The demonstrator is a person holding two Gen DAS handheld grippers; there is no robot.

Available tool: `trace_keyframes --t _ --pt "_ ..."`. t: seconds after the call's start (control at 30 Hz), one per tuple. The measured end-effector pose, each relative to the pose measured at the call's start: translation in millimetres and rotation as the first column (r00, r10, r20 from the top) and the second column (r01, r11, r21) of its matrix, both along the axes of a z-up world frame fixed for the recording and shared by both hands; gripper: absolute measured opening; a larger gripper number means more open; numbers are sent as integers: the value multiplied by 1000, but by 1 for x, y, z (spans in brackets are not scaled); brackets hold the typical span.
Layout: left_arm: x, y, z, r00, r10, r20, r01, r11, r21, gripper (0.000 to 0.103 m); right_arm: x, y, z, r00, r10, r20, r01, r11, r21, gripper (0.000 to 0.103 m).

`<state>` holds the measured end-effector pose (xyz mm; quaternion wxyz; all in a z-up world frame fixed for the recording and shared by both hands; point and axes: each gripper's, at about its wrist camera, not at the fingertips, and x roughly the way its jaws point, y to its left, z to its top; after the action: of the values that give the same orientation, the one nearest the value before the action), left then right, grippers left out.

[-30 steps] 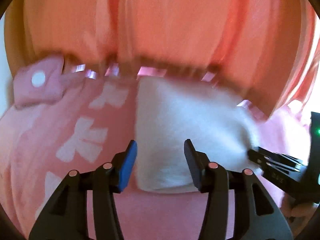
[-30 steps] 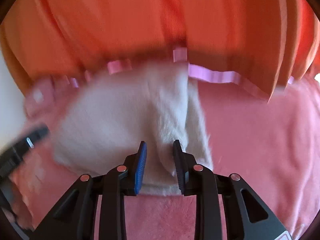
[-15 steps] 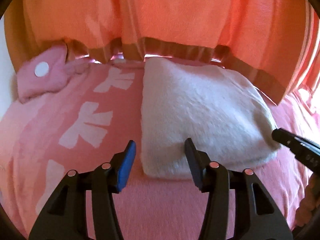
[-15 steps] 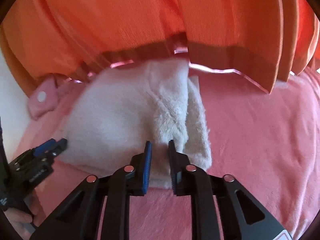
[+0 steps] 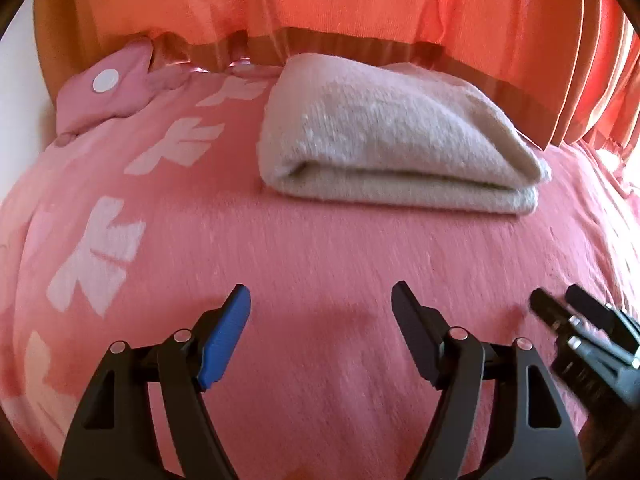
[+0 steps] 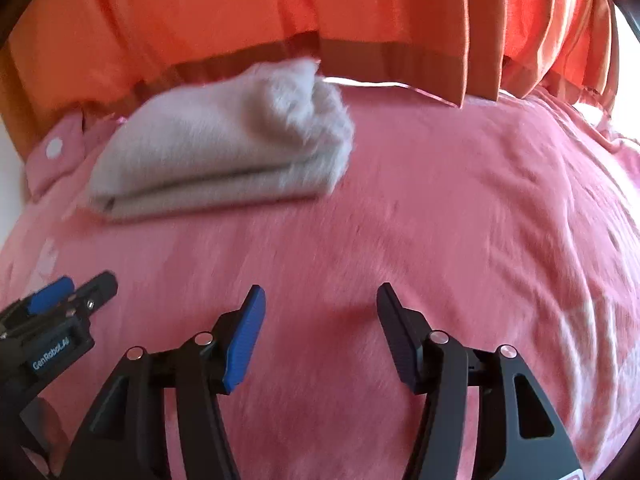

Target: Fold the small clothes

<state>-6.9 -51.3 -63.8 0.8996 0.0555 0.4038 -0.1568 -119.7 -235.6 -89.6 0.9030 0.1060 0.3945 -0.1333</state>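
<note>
Folded cream garment (image 5: 396,152) lies by orange curtain (image 5: 360,0), seemingly touching; both claws (image 5: 320,332) (image 6: 318,328) open, empty.

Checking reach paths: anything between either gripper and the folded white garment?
Nothing visible. Only bare pink blanket lies between the open left gripper and the folded white fleece garment; same for the open right gripper.

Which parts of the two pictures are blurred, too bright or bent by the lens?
Left wrist view: the folded white garment is fairly sharp, the right gripper at the edge is smeared, and bright glare shows at the far right. Right wrist view: the garment looks soft and blurred, daylight burns out under the orange curtain; both views bulge the pink blanket.
</note>
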Motion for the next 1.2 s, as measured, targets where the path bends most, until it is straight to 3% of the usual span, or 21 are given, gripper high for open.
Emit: trace_keyframes --t 0.47,1.2 --pt "-13 -9 -7 1000 12 24 -14 998 66 82 -6 18 -3 1000 26 -7 -26 997 -66 61" --pt "-13 -14 -11 999 49 20 -51 993 111 82 -1 19 -3 1000 16 -21 -17 997 -70 61"
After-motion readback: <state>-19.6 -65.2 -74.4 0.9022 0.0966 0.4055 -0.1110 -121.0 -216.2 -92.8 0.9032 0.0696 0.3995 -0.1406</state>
